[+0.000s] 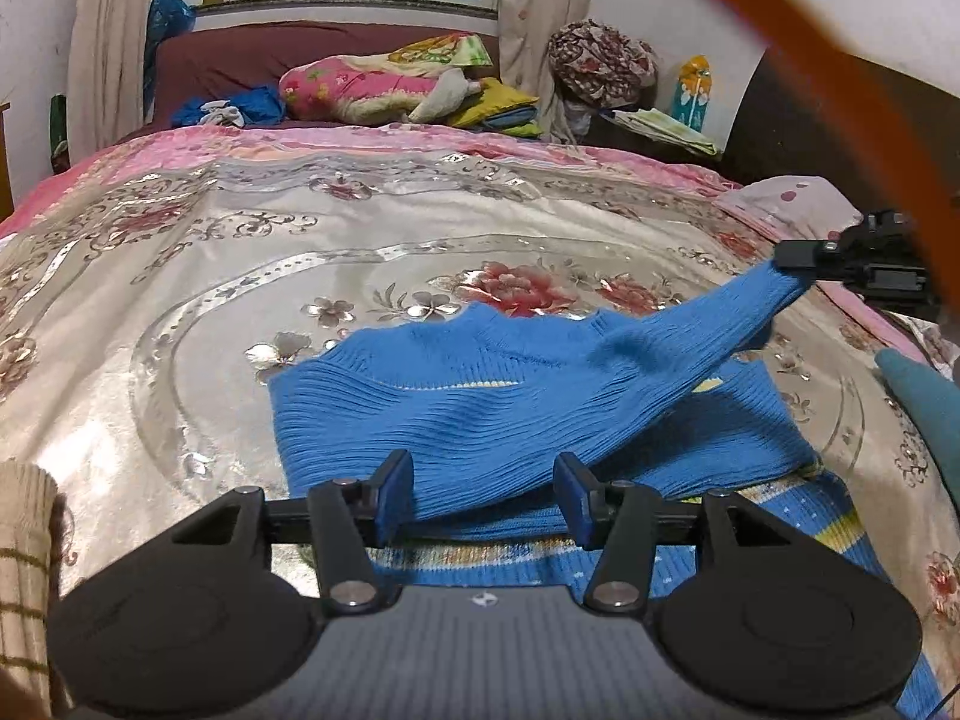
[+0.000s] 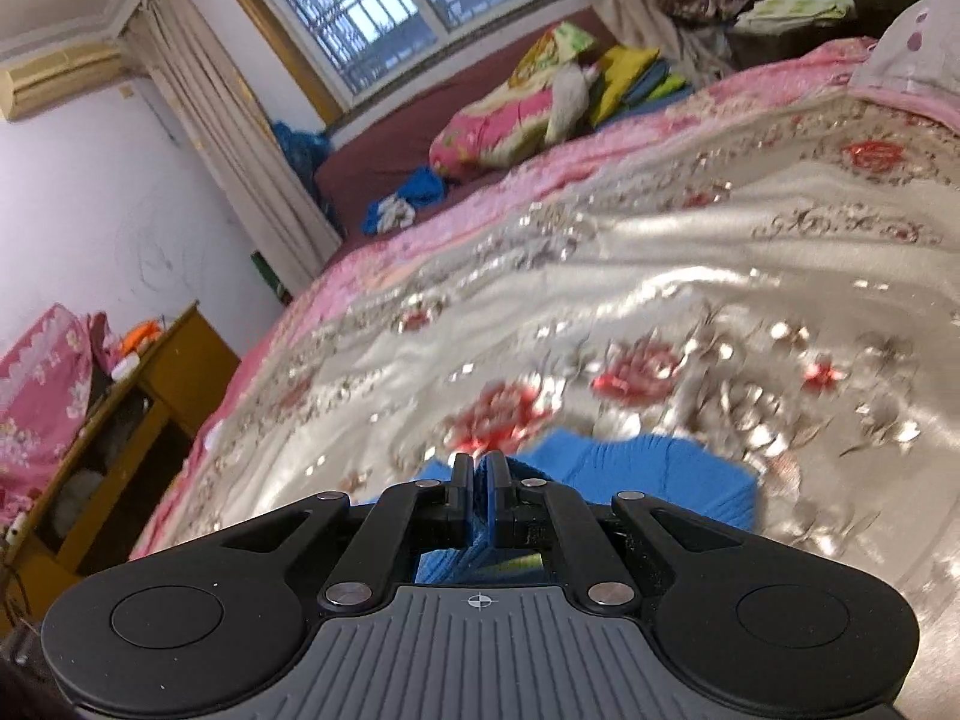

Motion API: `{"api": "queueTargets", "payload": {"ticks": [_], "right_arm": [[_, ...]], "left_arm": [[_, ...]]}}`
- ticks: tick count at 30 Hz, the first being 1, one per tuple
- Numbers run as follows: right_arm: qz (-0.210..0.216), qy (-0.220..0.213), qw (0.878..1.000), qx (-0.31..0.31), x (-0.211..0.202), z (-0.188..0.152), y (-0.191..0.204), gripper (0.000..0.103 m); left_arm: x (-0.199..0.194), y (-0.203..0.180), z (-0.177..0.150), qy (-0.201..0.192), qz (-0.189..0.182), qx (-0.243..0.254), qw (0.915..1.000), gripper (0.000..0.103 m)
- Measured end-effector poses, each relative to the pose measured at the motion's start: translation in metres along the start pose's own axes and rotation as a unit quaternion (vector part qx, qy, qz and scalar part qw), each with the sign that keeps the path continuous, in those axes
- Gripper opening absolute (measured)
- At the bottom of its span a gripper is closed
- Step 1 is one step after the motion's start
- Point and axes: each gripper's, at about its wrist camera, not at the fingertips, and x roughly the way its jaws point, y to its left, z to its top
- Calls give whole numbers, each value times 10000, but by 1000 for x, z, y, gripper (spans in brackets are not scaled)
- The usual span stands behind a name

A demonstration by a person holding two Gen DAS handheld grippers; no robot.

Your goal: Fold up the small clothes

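Note:
A blue ribbed sweater [image 1: 480, 408] with yellow and white stripes near its hem lies flat on the bed. My left gripper [image 1: 485, 495] stands open over the near edge, the cloth lying loose between its blue pads, which do not press on it. At the right, my right gripper [image 1: 792, 258] is shut on the cuff of the sleeve [image 1: 720, 324] and holds it up off the bed, stretched across the sweater's body. In the right wrist view the right gripper [image 2: 479, 468] pinches blue knit between its fingers, and the sweater [image 2: 660, 468] shows just beyond.
A shiny floral bedspread [image 1: 300, 300] covers the bed. Folded quilts and pillows [image 1: 384, 84] lie at the far end under the window. A teal cloth [image 1: 924, 402] is at the right edge. A wooden cabinet [image 2: 150, 396] stands left of the bed. A checked sleeve [image 1: 24, 540] is at lower left.

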Motion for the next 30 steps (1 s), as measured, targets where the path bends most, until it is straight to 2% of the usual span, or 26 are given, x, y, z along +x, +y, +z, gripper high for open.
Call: {"api": "queueTargets", "payload": {"ticks": [5, 11, 12, 13, 17, 21, 25, 29, 30], "right_arm": [[-161, 8, 9997, 199, -10, -10, -27, 4], [-540, 557, 9963, 370, 1, -44, -61, 4], [-588, 596, 9958, 369, 1, -48, -63, 5], [-614, 646, 9952, 406, 2, -50, -66, 11], [-390, 704, 9938, 763, -3, -54, -78, 11], [-351, 610, 9944, 789, -11, -53, -75, 17], [-422, 764, 9946, 553, -3, -55, -66, 33], [-631, 929, 9926, 463, 14, -59, -62, 33], [-649, 936, 9925, 434, 16, -59, -60, 29]], "left_arm": [[6, 2, -4, 92, 51, -35, 9999, 56], [16, 14, -14, 349, 238, -91, 9991, 56], [16, 15, -15, 373, 256, -86, 9989, 56], [16, 15, -16, 393, 268, -68, 9988, 56], [15, 15, -18, 428, 308, 39, 9986, 57], [13, 14, -19, 411, 327, 91, 9986, 57], [9, 13, -18, 347, 307, 83, 9989, 57], [5, 17, -16, 284, 341, 34, 9990, 57], [4, 19, -15, 271, 345, 15, 9990, 57]]}}
